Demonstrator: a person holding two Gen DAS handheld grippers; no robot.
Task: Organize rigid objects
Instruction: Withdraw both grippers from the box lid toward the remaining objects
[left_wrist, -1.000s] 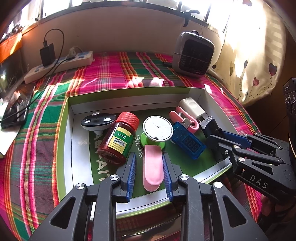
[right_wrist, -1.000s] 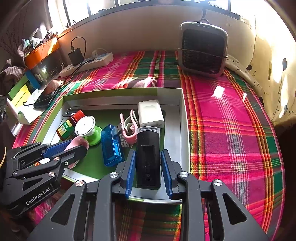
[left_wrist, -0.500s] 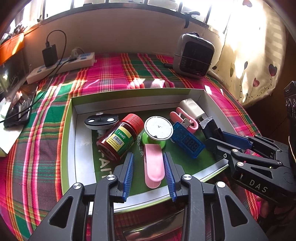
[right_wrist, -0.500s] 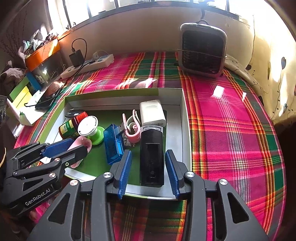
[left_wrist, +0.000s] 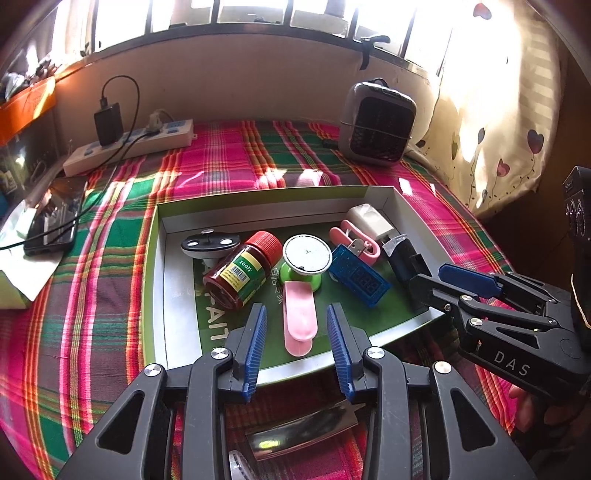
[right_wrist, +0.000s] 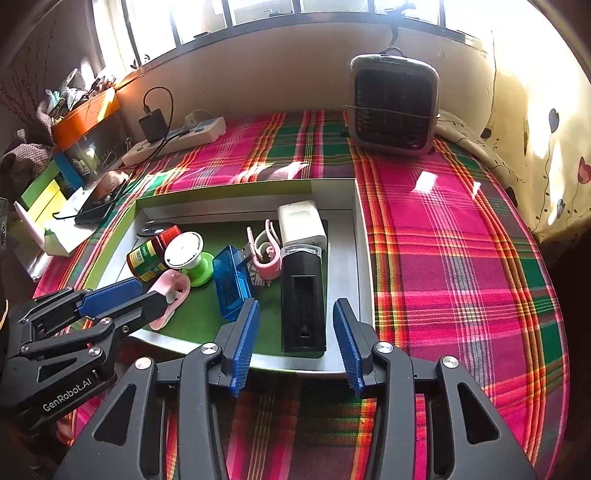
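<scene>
A green box lid tray (left_wrist: 162, 295) (right_wrist: 347, 354) lies on the plaid cloth. In it lie a pink clip (left_wrist: 299, 317) (right_wrist: 168, 295), a red-capped bottle (left_wrist: 240, 275) (right_wrist: 151, 251), a white round disc on a green base (left_wrist: 306, 254) (right_wrist: 188, 254), a blue USB meter (left_wrist: 360, 277) (right_wrist: 232, 280), a black rectangular device (right_wrist: 303, 306) (left_wrist: 404, 258), a white charger (left_wrist: 369, 219) (right_wrist: 301, 223), a pink loop (right_wrist: 266, 254) and a black oval piece (left_wrist: 210, 243). My left gripper (left_wrist: 295, 332) is open, its fingers either side of the pink clip's near end. My right gripper (right_wrist: 295, 332) is open around the black device's near end.
A small grey heater (left_wrist: 376, 123) (right_wrist: 393, 107) stands at the back right. A white power strip (left_wrist: 129, 147) (right_wrist: 173, 142) with a black plug lies at the back left. A phone (left_wrist: 51, 229) and boxes (right_wrist: 48, 192) sit at the left. A curtain (left_wrist: 498, 110) hangs at the right.
Both grippers have opened and drawn back toward the tray's near edge. The pink clip and the black device were let go and lie in the tray.
</scene>
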